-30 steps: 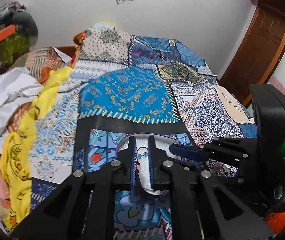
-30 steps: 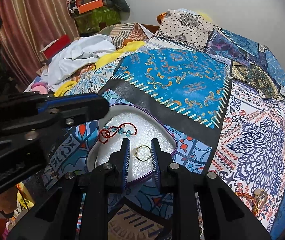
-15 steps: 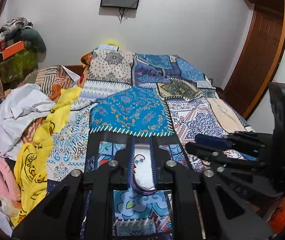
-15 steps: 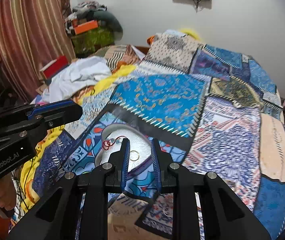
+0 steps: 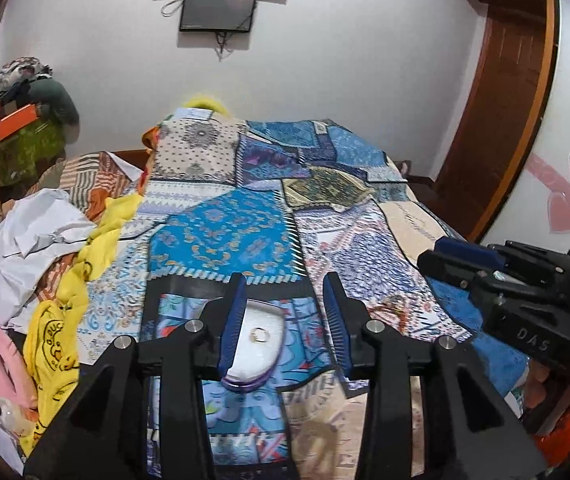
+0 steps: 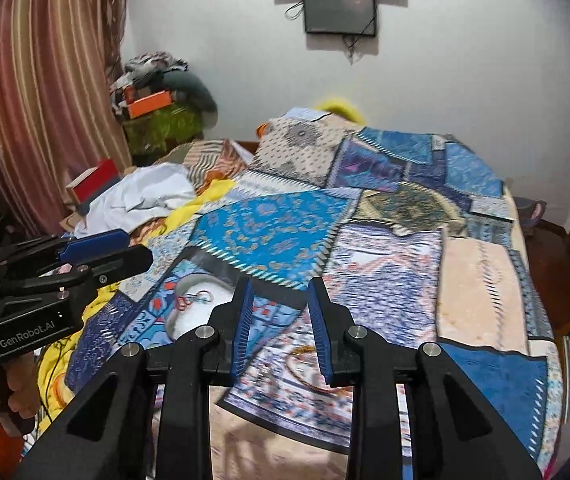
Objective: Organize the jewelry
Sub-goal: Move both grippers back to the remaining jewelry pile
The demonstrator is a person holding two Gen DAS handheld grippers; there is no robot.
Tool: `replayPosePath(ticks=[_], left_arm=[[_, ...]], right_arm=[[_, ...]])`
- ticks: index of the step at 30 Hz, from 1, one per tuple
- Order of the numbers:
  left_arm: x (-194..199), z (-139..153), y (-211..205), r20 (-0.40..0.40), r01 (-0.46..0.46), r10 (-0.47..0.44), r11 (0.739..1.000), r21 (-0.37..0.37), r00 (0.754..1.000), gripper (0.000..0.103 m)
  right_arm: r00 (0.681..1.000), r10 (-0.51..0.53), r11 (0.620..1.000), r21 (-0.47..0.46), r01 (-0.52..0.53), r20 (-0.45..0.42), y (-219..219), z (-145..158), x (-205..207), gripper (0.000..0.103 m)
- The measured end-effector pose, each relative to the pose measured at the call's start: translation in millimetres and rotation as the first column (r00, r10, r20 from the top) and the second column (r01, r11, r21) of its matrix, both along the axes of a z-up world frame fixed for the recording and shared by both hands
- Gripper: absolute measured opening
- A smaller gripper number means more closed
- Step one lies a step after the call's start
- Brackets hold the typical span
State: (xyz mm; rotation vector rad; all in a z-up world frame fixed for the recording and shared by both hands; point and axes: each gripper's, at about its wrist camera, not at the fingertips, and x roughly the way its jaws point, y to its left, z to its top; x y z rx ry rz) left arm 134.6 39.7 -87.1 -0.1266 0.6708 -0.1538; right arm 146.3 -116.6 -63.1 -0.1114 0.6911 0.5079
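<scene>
"GenRobot.AI" on left tongs (image 6: 101,258); "DAS" on right tongs (image 5: 461,264).

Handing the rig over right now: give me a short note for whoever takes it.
Left gripper: open, empty, above the white tray.
Right gripper: open, empty, above the bedspread.
Done: gold ring and red necklace lie in the tray.
Left: a gold bangle-like piece lies loose on the bedspread under the right gripper, blurred. It probably goes into the tray next.

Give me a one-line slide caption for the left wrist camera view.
Open left gripper above a white tray holding a gold ring on a patchwork bedspread.
</scene>
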Motion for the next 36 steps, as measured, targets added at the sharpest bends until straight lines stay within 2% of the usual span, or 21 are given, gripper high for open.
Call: replayPosePath(ticks=[5,12,20,28,36], left_arm=[[3.0,-7.9,-26.2,-0.032,0.05,-0.05,0.999,0.005,0.998,0.04],[10.2,-42.6,-58.7,-0.134,0.108,-0.104,0.994,0.021,0.986,0.04],[16.6,-76.0,-69.7,-0.22,0.125,-0.12,0.992,0.008,0.968,0.04],[25.6,-94.7,-73.8,-0.259,0.131,-0.129,0.991,-0.01,0.957,0.04],[30.4,-99.9,-74.2,-0.251,0.14,-0.142,0.99,-0.027,0.957,0.04]], right_arm=[[0.999,-0.053,0.999,0.009,0.053,-0.005,-32.0,-3.1,-1.6,0.026],[0.992,-0.116,0.993,0.007,0.116,-0.057,-67.0,-21.5,1.0,0.026],[0.981,-0.136,0.991,-0.012,0.136,-0.136,-87.3,-49.9,4.0,0.026],[0.972,-0.129,0.992,-0.03,0.126,-0.198,-89.8,-71.0,9.4,0.026],[0.971,-0.116,0.993,-0.046,0.109,-0.211,-81.9,-78.8,21.2,0.026]])
